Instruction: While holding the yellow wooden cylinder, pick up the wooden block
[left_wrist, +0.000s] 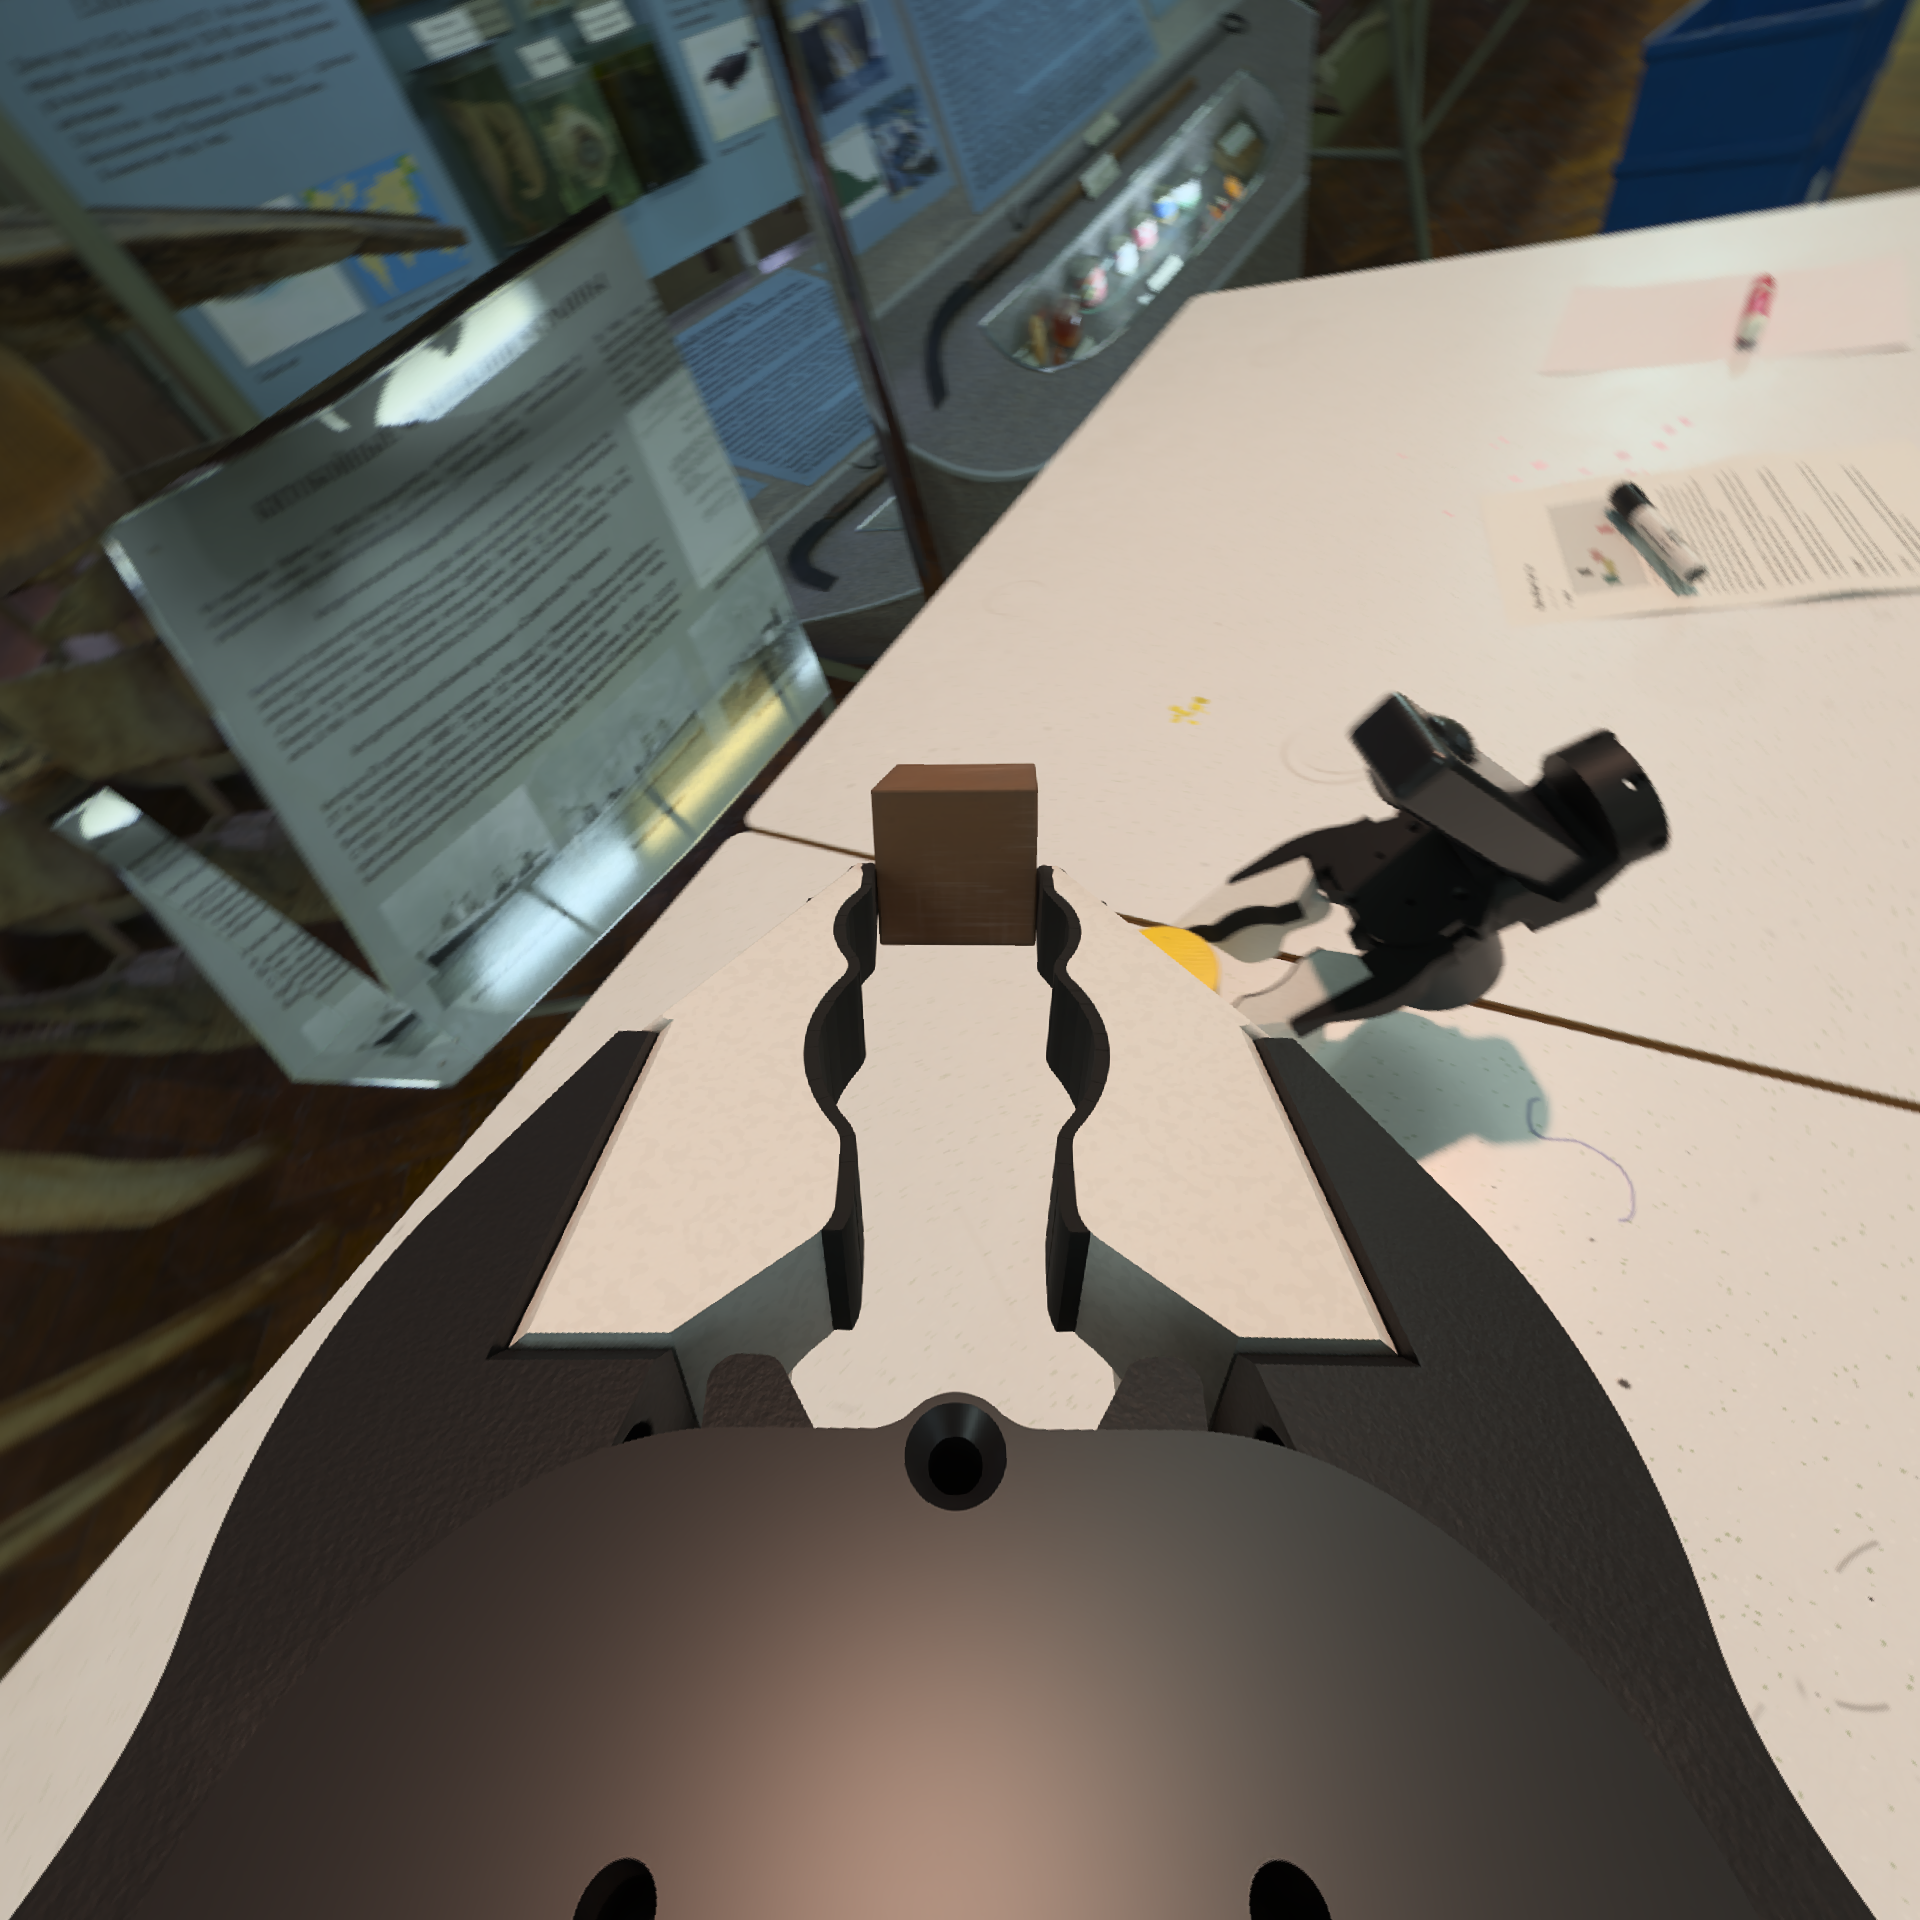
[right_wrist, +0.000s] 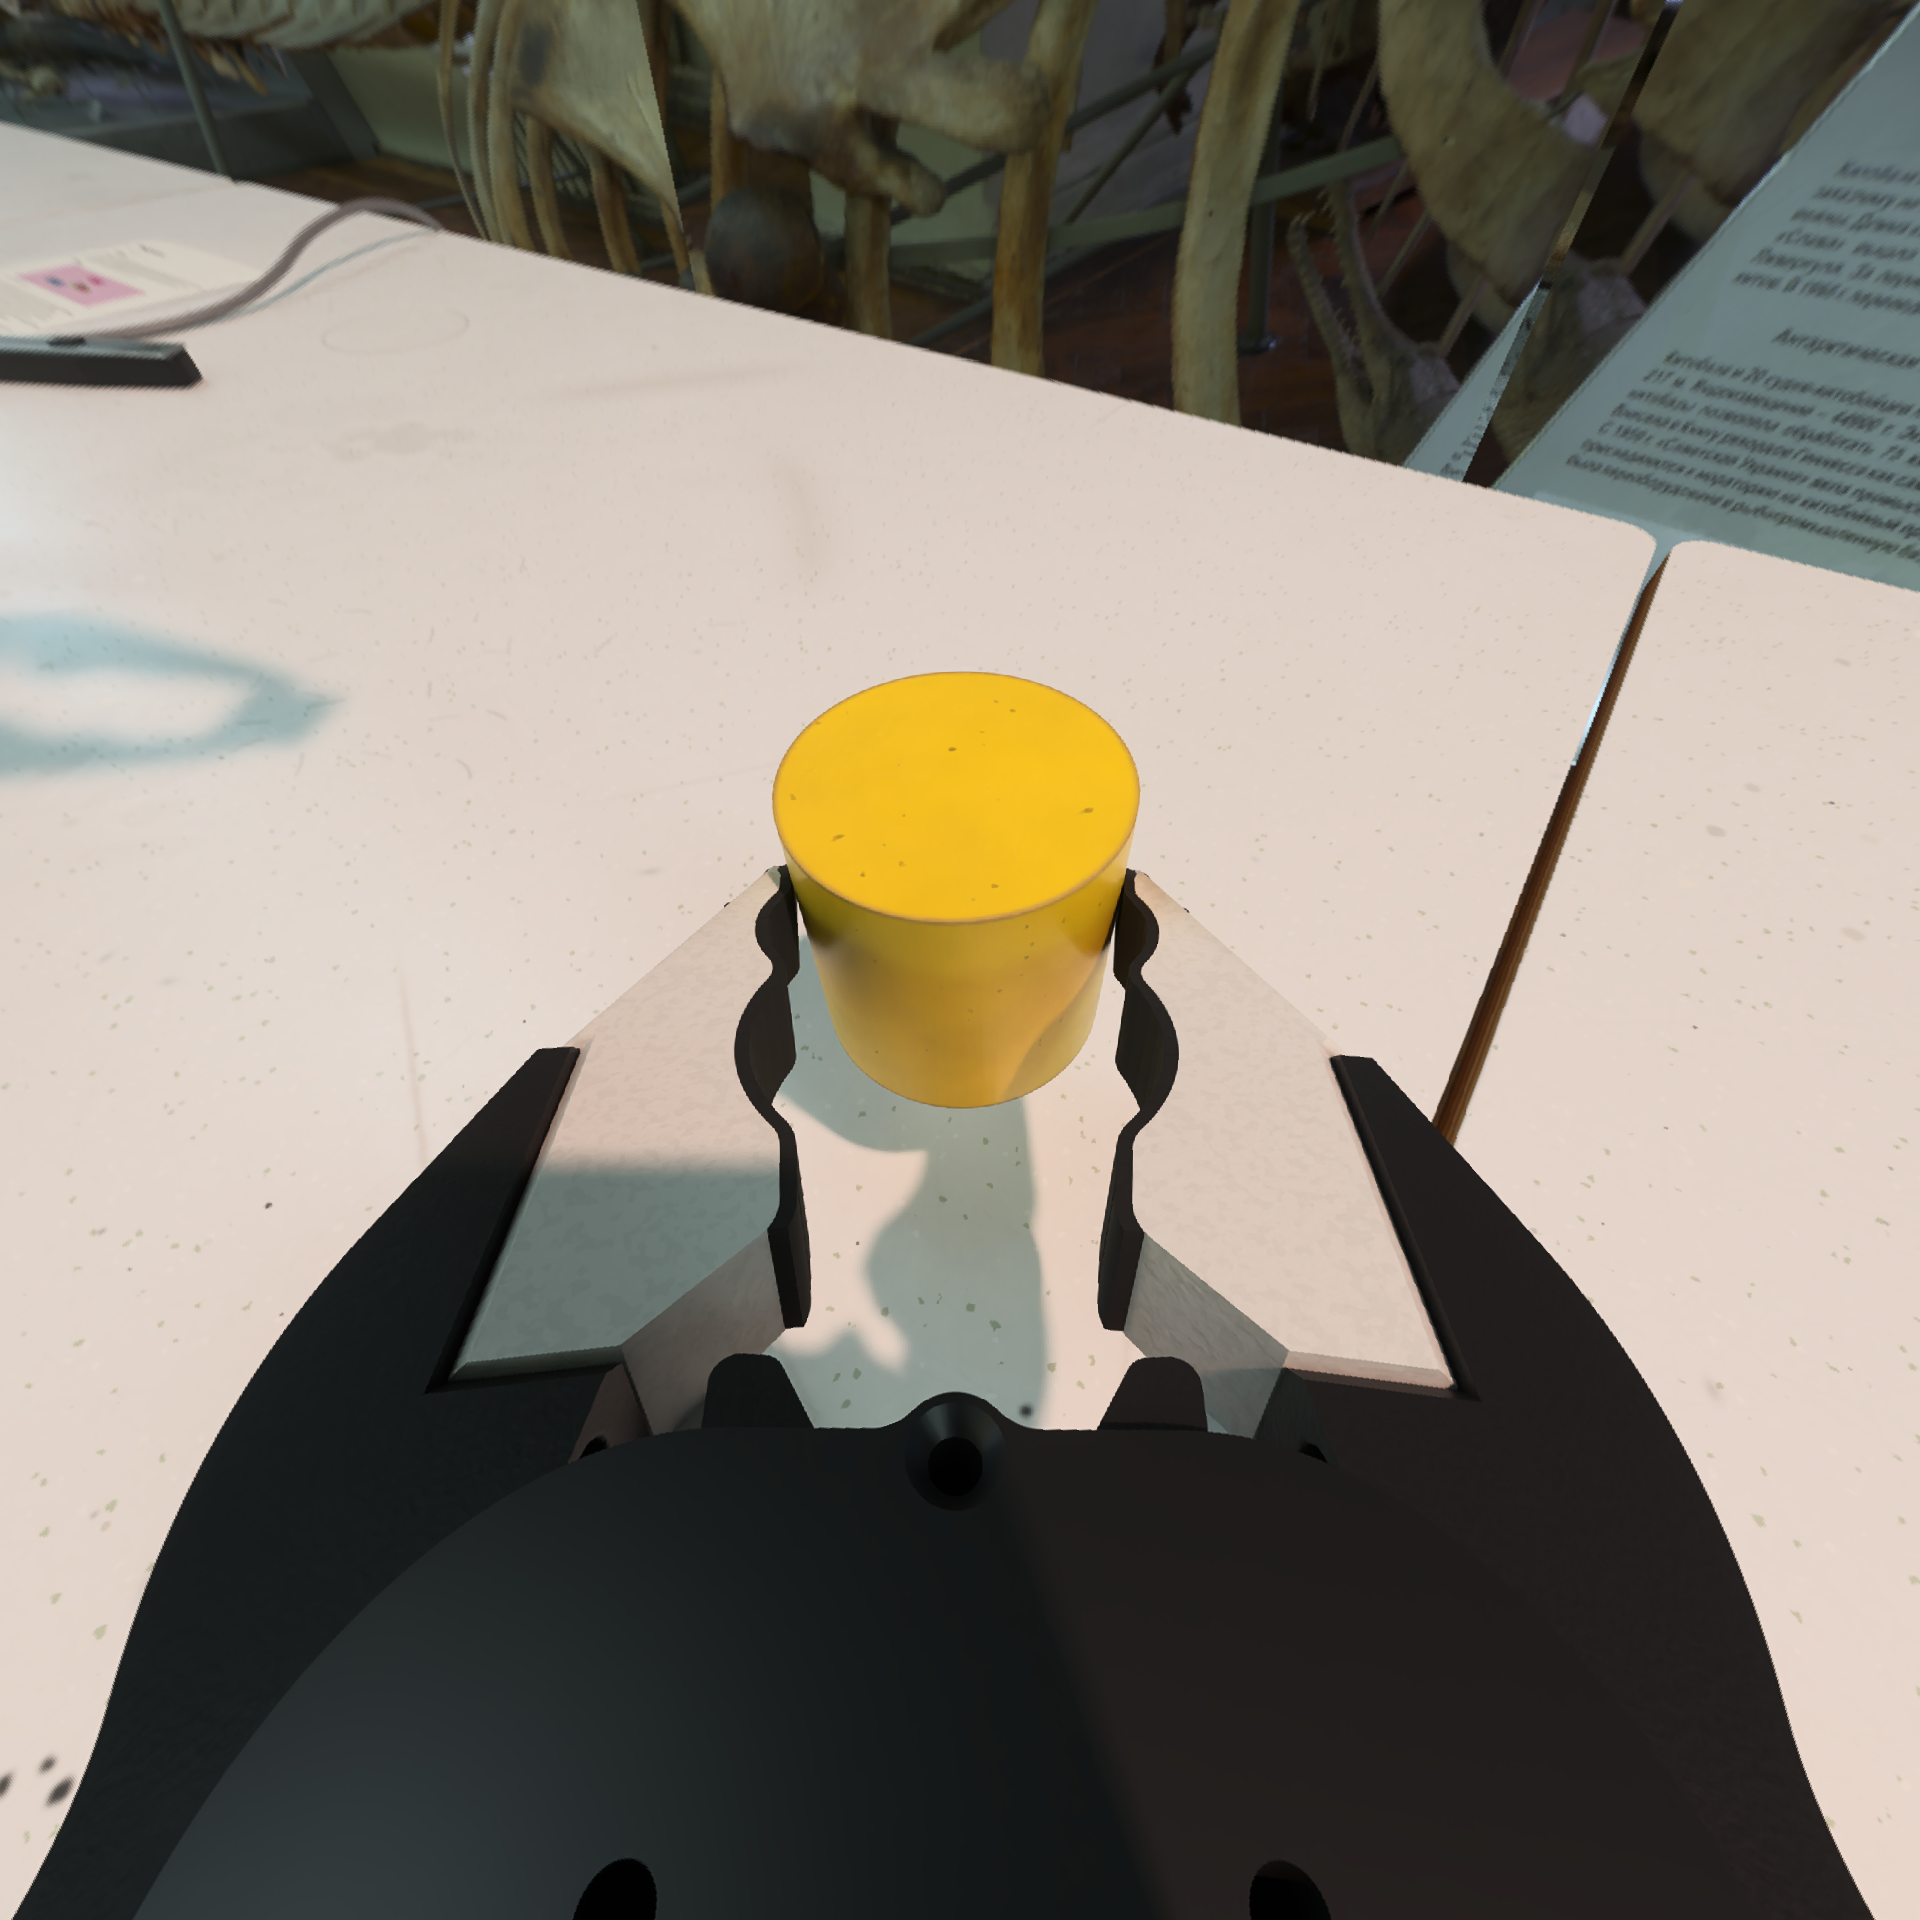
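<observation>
The left gripper (left_wrist: 956, 902) has the wooden block (left_wrist: 956, 857) right btwn its fingertips, both tips touching the block's side faces, so it reads as clamped on the block, jaws narrow. Block sits dead ahead along the fingers, flat near face square to the gripper; it's a cube, so no long axis to worry abt. Can't tell for sure whether it's off the white table (left_wrist: 1351, 644) yet; it hangs near the table's left edge, by the seam btwn the two tabletops. Over to the right and a bit nearer, the right gripper (left_wrist: 1262, 971) holds the yellow wooden cylinder (left_wrist: 1184, 951), only a sliver of yellow showing from this side. In the right wrist view the cylinder (right_wrist: 956, 894) is upright, axis vertical, pinched high on its sides by the fingertips (right_wrist: 1127, 914), a shadow on the table (right_wrist: 416, 520) below suggesting it's raised. Judging by this, the left one is clearly the arm for the block and the remaining move is a straight lift, w/ the right one keeping its squeeze. Two markers on papers lie far right, well apart.
</observation>
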